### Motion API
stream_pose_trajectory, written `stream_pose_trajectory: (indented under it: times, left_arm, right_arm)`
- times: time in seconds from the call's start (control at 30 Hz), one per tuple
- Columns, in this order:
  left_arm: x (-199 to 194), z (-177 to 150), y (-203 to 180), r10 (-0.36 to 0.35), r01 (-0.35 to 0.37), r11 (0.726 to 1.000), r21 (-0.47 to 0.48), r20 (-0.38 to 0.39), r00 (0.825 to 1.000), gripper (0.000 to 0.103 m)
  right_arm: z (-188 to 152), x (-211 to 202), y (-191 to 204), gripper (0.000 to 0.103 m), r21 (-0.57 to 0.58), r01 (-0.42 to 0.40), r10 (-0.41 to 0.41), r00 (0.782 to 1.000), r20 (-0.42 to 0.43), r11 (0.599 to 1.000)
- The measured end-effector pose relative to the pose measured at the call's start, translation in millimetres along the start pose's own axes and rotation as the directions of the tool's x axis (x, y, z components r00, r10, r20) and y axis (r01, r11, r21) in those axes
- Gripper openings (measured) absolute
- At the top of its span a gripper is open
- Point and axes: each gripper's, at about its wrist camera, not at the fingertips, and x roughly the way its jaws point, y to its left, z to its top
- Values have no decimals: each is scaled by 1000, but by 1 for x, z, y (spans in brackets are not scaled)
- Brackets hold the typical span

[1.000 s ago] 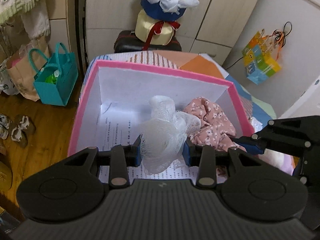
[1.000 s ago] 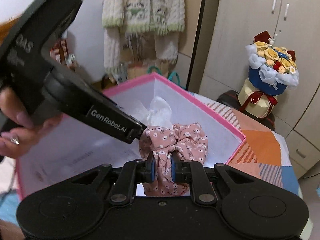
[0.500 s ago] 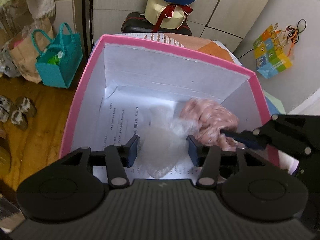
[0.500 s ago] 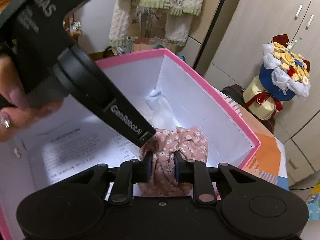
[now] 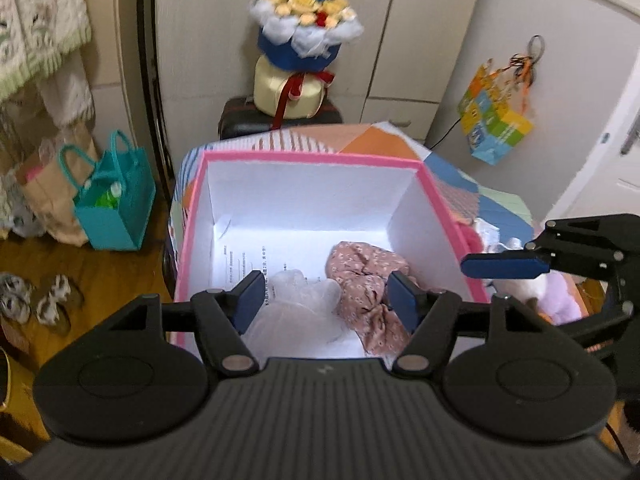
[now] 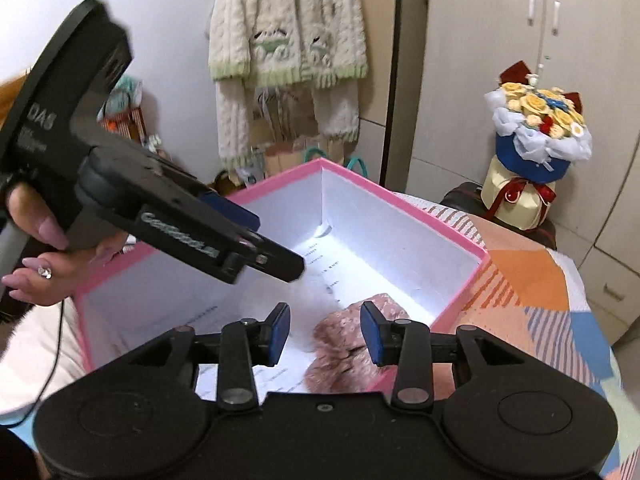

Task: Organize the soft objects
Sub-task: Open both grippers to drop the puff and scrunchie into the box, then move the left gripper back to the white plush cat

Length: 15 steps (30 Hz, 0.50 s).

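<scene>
A pink-rimmed white box (image 5: 308, 157) (image 6: 400, 200) stands on a patchwork cloth. On its floor lie a white mesh scrunchie (image 5: 298, 312) and, to its right, a pink floral scrunchie (image 5: 368, 280) (image 6: 352, 344). My left gripper (image 5: 326, 300) hangs above the white one, jaws opening, pads clear of it. My right gripper (image 6: 325, 334) hangs above the pink one, jaws opening, nothing pressed between the pads. The right gripper also shows at the right edge of the left wrist view. A hand (image 6: 44, 264) holds the left gripper in the right wrist view.
A flower bouquet (image 5: 300, 40) stands on a dark case behind the box. A teal bag (image 5: 112, 208) and shoes (image 5: 44, 300) sit on the wooden floor at left. A plush toy (image 5: 548, 292) lies right of the box. A knitted sweater (image 6: 288, 40) hangs on the wall.
Both grippers let go of their scrunchies, which dropped to the box floor. Both jaws spread wider and both grippers pulled back and up from the box.
</scene>
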Motion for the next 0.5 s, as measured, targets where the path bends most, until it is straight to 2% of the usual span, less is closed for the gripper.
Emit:
stream_pose_trajectory:
  times: [0.17, 0.33, 0.5]
  left_arm:
    - [-43, -10, -13, -11, 8, 998, 56, 58, 998, 69]
    - [-86, -30, -34, -31, 15, 990, 143, 113, 993, 75]
    - [-116, -49, -53, -74, 49, 979, 200, 119, 990, 80]
  right_arm:
    - [-6, -34, 5, 49, 62, 0, -1, 1000, 27, 998]
    - [-15, -74, 10, 56, 98, 23, -29, 998, 60, 995]
    - [-31, -116, 18, 63, 111, 47, -58, 994, 95, 993]
